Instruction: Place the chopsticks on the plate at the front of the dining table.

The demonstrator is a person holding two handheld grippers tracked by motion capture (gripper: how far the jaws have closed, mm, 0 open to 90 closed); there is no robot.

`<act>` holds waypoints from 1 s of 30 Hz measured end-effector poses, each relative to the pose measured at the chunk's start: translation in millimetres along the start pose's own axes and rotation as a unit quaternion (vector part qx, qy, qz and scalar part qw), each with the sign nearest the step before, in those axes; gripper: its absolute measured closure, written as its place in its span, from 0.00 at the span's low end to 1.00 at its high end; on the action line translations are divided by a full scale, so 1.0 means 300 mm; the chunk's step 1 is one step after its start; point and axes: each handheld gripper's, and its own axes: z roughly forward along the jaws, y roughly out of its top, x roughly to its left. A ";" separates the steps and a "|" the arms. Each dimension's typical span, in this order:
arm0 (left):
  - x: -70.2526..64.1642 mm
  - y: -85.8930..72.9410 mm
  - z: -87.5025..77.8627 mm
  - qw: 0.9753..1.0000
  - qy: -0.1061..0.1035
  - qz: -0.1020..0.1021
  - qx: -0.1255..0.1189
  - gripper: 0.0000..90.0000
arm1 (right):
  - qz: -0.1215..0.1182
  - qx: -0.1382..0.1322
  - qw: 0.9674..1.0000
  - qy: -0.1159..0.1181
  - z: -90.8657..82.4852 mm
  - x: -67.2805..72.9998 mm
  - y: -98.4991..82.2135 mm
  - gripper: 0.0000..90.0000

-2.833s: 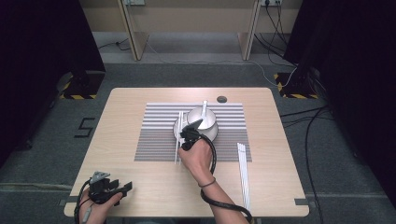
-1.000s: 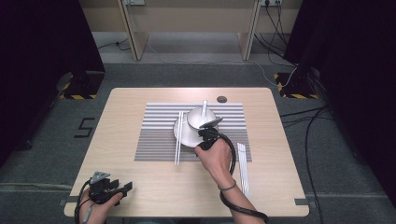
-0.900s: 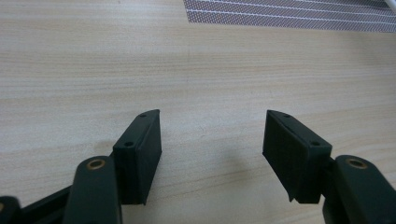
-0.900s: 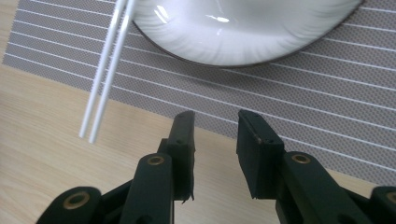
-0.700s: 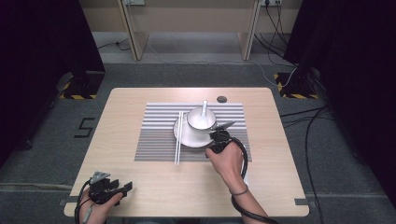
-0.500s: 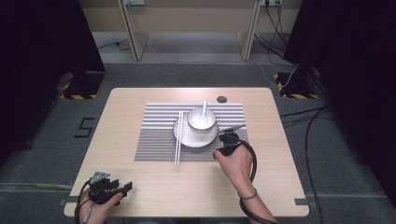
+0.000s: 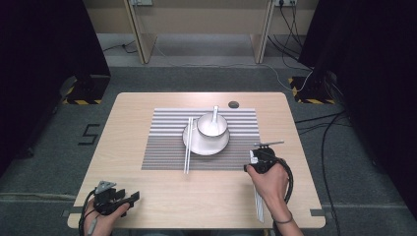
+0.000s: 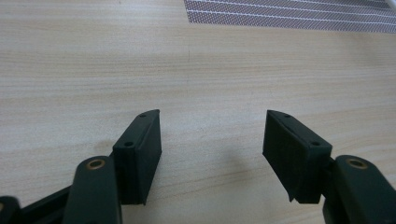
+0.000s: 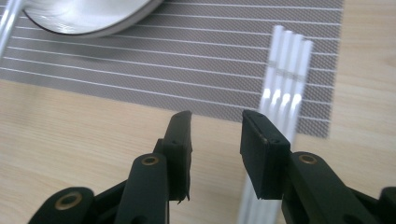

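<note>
Fingers of the right gripper (image 9: 212,156) stand partly apart, empty, just beside the bundle of white plastic sticks (image 9: 285,70) lying across the grey striped placemat's (image 7: 167,142) edge. Left gripper (image 8: 212,154) rests wide open, empty, on the wooden table (image 7: 137,105). Judged step: approaching the sticks. Next move calls for shifting rightward to straddle them.

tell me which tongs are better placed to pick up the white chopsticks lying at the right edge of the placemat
The right tongs. They hover open right beside the white chopsticks, by the placemat's right edge. The left tongs sit open at the table's near left corner, far from them.
</note>
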 end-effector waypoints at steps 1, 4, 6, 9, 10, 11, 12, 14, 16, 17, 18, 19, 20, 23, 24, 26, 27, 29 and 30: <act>0.000 0.000 0.000 1.000 0.000 0.000 0.000 0.41 | 0.001 -0.002 1.000 -0.003 -0.002 -0.012 -0.010 0.70; -0.001 0.000 0.000 1.000 0.001 0.001 -0.001 0.41 | 0.006 -0.005 1.000 -0.008 -0.008 -0.045 -0.037 0.70; -0.001 -0.001 0.001 1.000 0.001 0.001 -0.001 0.41 | 0.009 -0.008 1.000 -0.009 -0.012 -0.065 -0.052 0.70; -0.002 -0.001 0.001 1.000 0.001 0.001 -0.002 0.41 | 0.012 -0.016 1.000 -0.013 -0.022 -0.090 -0.071 0.69; -0.002 -0.001 0.001 1.000 0.002 0.001 -0.001 0.41 | 0.012 -0.020 1.000 -0.015 -0.024 -0.099 -0.077 0.69; -0.002 -0.001 0.001 1.000 0.002 0.002 -0.001 0.41 | 0.012 -0.022 1.000 -0.016 -0.027 -0.107 -0.086 0.69; -0.001 -0.001 0.000 1.000 0.002 0.002 -0.001 0.41 | 0.014 -0.023 0.999 -0.017 -0.028 -0.112 -0.091 0.69; -0.001 -0.001 0.000 1.000 0.001 0.002 -0.001 0.41 | 0.014 -0.027 0.999 -0.019 -0.032 -0.126 -0.105 0.69; -0.002 -0.001 0.001 1.000 0.001 0.001 -0.002 0.41 | 0.016 -0.032 0.999 -0.021 -0.036 -0.143 -0.118 0.69; -0.002 -0.001 0.001 1.000 0.001 0.002 -0.002 0.41 | 0.020 -0.033 0.999 -0.024 -0.039 -0.152 -0.127 0.69; -0.002 -0.001 0.001 1.000 0.001 0.002 -0.002 0.41 | 0.018 -0.036 0.999 -0.024 -0.041 -0.160 -0.133 0.69; -0.003 -0.001 0.002 1.000 0.001 0.002 -0.002 0.41 | 0.018 -0.042 0.999 -0.027 -0.042 -0.167 -0.141 0.69; -0.003 -0.001 0.002 1.000 0.001 0.002 -0.003 0.41 | 0.017 -0.045 0.998 -0.029 -0.044 -0.174 -0.148 0.69; -0.003 -0.001 0.002 1.000 0.001 0.003 -0.002 0.41 | 0.020 -0.049 0.998 -0.032 -0.050 -0.194 -0.170 0.69; -0.003 -0.001 0.002 1.000 0.001 0.003 -0.002 0.41 | 0.021 -0.051 0.998 -0.034 -0.052 -0.200 -0.177 0.69; -0.003 -0.001 0.002 1.000 0.002 0.003 -0.002 0.41 | 0.020 -0.056 0.998 -0.034 -0.055 -0.215 -0.189 0.69; -0.003 -0.001 0.002 1.000 0.001 0.003 -0.002 0.41 | 0.020 -0.058 0.997 -0.036 -0.058 -0.221 -0.194 0.69; -0.003 -0.002 0.002 1.000 0.001 0.003 -0.003 0.41 | 0.024 -0.062 0.997 -0.036 -0.061 -0.231 -0.206 0.68; -0.003 -0.002 0.002 1.000 0.002 0.003 -0.002 0.41 | 0.026 -0.065 0.997 -0.036 -0.062 -0.237 -0.213 0.68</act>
